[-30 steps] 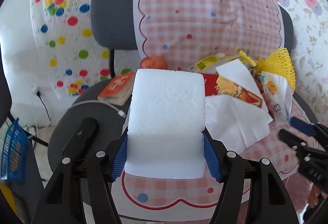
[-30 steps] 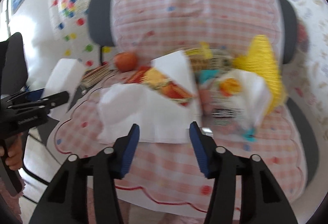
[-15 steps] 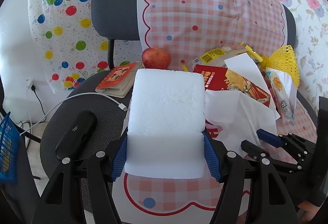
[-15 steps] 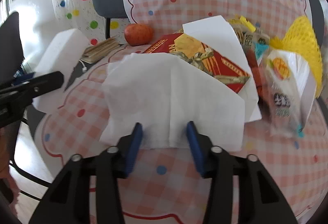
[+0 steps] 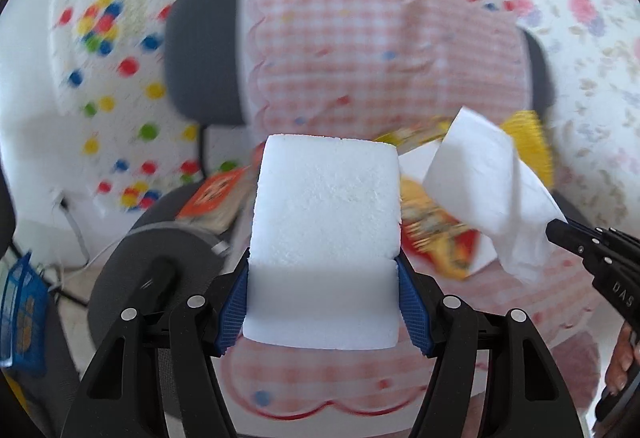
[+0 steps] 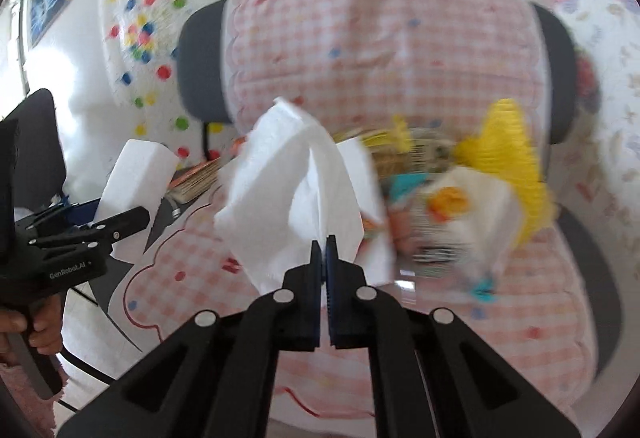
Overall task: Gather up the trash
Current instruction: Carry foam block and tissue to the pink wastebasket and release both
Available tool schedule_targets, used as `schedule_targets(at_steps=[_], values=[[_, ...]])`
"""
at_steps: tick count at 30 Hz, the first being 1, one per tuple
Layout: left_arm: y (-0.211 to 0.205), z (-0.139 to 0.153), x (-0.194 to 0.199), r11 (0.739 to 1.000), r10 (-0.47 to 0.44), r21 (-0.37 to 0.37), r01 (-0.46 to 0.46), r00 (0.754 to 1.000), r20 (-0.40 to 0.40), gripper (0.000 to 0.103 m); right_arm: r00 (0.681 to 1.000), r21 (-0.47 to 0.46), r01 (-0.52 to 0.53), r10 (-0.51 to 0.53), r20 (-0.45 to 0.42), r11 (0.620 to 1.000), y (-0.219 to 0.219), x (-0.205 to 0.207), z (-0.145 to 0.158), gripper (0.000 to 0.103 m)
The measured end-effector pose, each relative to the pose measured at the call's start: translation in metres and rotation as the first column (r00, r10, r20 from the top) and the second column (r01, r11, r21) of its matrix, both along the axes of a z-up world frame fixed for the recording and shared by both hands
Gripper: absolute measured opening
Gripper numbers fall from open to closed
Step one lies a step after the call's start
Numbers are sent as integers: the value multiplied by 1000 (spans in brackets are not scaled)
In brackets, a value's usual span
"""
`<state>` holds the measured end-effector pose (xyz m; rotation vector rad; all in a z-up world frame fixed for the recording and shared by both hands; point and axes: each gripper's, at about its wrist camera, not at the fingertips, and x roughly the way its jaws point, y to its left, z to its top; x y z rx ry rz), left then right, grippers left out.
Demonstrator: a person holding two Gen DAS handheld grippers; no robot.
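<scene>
A white foam block [image 5: 326, 230] sits between the blue pads of my left gripper [image 5: 323, 302], which is shut on its near end; the block also shows at the left of the right wrist view [image 6: 138, 173]. My right gripper [image 6: 324, 250] is shut on a white paper napkin [image 6: 288, 189], lifted off the chair seat and hanging crumpled. From the left wrist view the napkin [image 5: 492, 189] hangs from the right gripper [image 5: 560, 230] at the right. More trash lies on the seat: a red and yellow wrapper [image 5: 436, 234], a yellow foam net [image 6: 512, 157] and a white packet [image 6: 464, 213].
The pink checked cloth [image 6: 400, 85] covers a grey office chair [image 5: 200, 53]. A small orange book [image 5: 216, 193] and a black object [image 5: 156, 274] lie on the bare left part of the seat. A blue basket [image 5: 20, 318] stands low at the left. A hand [image 6: 24, 326] holds the left gripper's handle.
My right gripper has shut on the white napkin and lifted it off the seat. Both grippers have drawn back and up from the chair. The foam block stays in the left gripper.
</scene>
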<state>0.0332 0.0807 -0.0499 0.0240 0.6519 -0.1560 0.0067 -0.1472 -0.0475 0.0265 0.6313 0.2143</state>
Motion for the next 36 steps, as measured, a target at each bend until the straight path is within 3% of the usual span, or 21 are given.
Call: schedule_targets(at_steps=[3, 7, 13, 18, 22, 27, 31, 36], values=[[-44, 5, -6, 995, -101, -7, 101, 995, 26, 66, 995, 15, 96, -97, 27, 995, -40, -25, 7, 2], [-107, 0, -17, 970, -242, -16, 243, 969, 44, 66, 962, 0, 266, -266, 68, 964, -89, -67, 6, 2], [-189, -12, -43, 896, -443, -22, 444, 896, 15, 66, 885, -30, 465, -463, 49, 885, -145, -125, 1, 2], [-241, -14, -75, 819, -574, 17, 574, 818, 22, 67, 804, -82, 593, -594, 2, 801, -178, -178, -10, 2], [-270, -27, -91, 770, -638, 12, 638, 770, 8, 67, 744, -80, 662, -666, -46, 745, -196, -214, -28, 2], [-288, -50, -105, 733, -680, -49, 679, 733, -24, 67, 677, -105, 719, -726, -121, 687, -214, -238, -62, 2], [-296, -58, -115, 719, -695, -43, 694, 718, -40, 67, 635, -112, 739, -743, -213, 664, -229, -247, -98, 2], [-305, -60, -120, 717, -697, -7, 697, 716, -32, 67, 614, -116, 739, -734, -291, 664, -242, -241, -130, 2]])
